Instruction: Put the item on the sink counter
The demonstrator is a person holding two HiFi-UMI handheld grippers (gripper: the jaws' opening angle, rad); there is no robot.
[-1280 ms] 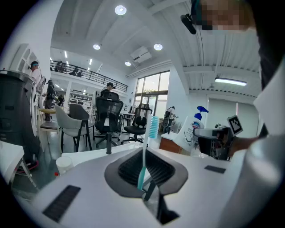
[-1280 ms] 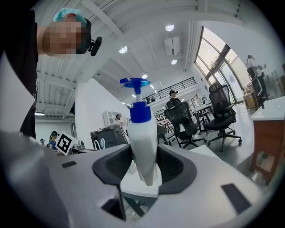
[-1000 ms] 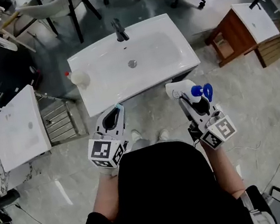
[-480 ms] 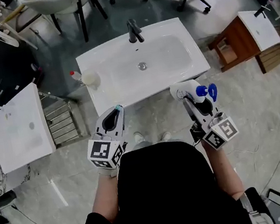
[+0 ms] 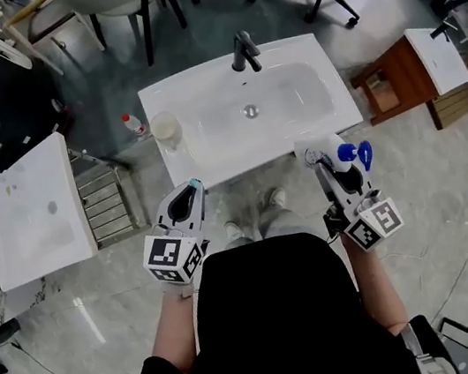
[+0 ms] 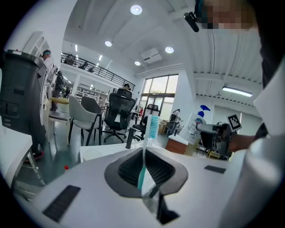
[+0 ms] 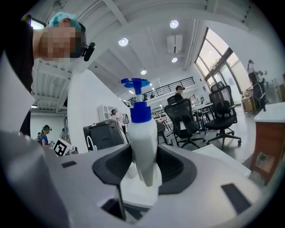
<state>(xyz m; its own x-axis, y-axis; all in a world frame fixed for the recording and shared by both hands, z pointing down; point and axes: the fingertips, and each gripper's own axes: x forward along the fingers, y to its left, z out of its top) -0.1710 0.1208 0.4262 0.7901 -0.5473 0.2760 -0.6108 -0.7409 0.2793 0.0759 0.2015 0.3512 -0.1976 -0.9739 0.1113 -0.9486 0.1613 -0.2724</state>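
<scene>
The toothbrush [image 6: 149,138] stands upright with its teal bristle head on top, clamped between the nearly closed jaws of the left gripper [image 5: 190,191], just in front of the front left corner of the sink counter [image 5: 212,166]. The pump bottle [image 7: 142,142] also stands upright, blue pump on top, gripped on its body by the wide jaws of the right gripper [image 5: 336,168] before the front edge. Compared with one second ago, the counter lies more to the right in the head view; both grips are unchanged.
</scene>
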